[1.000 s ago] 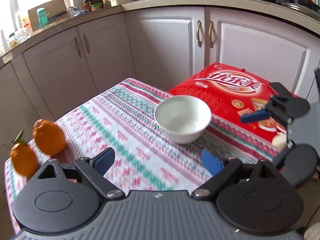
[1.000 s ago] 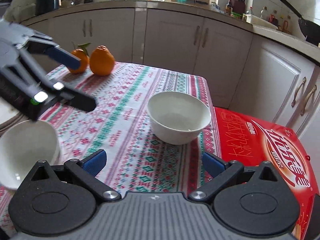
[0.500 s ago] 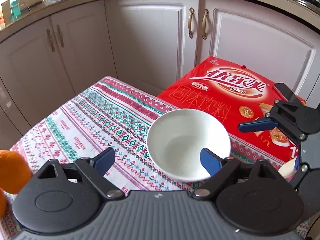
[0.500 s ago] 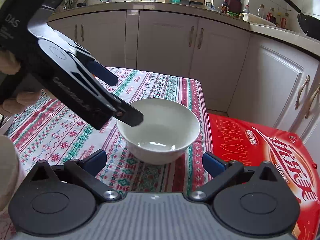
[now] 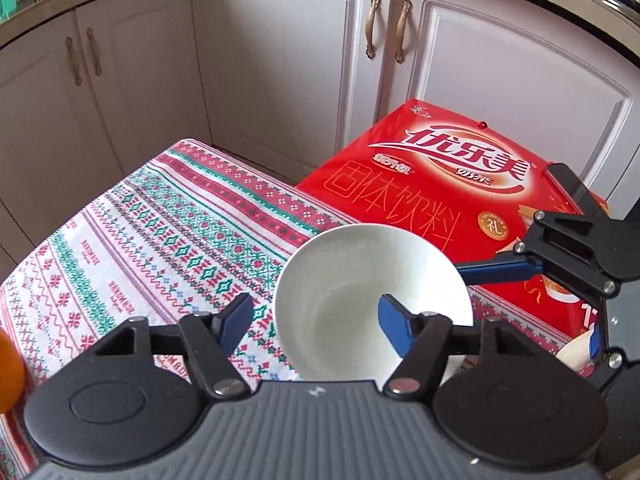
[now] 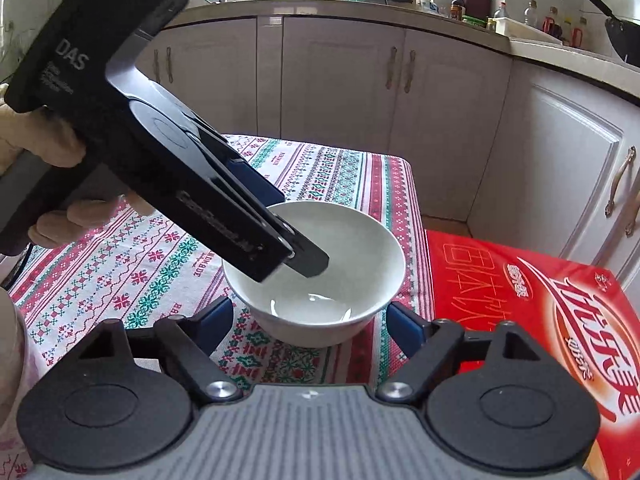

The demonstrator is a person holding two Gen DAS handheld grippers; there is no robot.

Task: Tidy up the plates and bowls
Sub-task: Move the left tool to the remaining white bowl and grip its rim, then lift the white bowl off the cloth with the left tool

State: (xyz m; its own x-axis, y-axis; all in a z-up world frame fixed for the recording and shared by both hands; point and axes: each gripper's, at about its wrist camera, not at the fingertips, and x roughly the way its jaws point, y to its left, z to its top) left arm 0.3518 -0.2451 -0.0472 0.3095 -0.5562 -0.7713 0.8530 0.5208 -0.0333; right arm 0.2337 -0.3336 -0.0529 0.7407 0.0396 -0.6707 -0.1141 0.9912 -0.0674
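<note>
A white bowl [image 5: 340, 280] [image 6: 344, 248] stands upright near the corner of the patterned tablecloth [image 5: 160, 240]. My left gripper [image 5: 316, 320] [image 6: 292, 228] straddles its left wall. One blue pad is inside the bowl and the other outside, and small gaps show on both sides of the wall. Its jaws are closing. My right gripper [image 6: 310, 316] sits low in front of the bowl, one finger on each side of the base, and its jaws are also closing without pressing. In the left wrist view a right finger [image 5: 496, 272] reaches the bowl's right rim.
A red drink carton [image 5: 432, 184] [image 6: 540, 300] lies just past the table edge, close to the bowl. An orange [image 5: 8, 372] is at the left edge. White cabinets [image 6: 340, 100] stand behind. A person's hand [image 6: 52, 148] holds the left gripper.
The left gripper swung over and down to the bowl, put one finger inside it, and its jaws narrowed. The right gripper came closer to the bowl and its jaws narrowed too.
</note>
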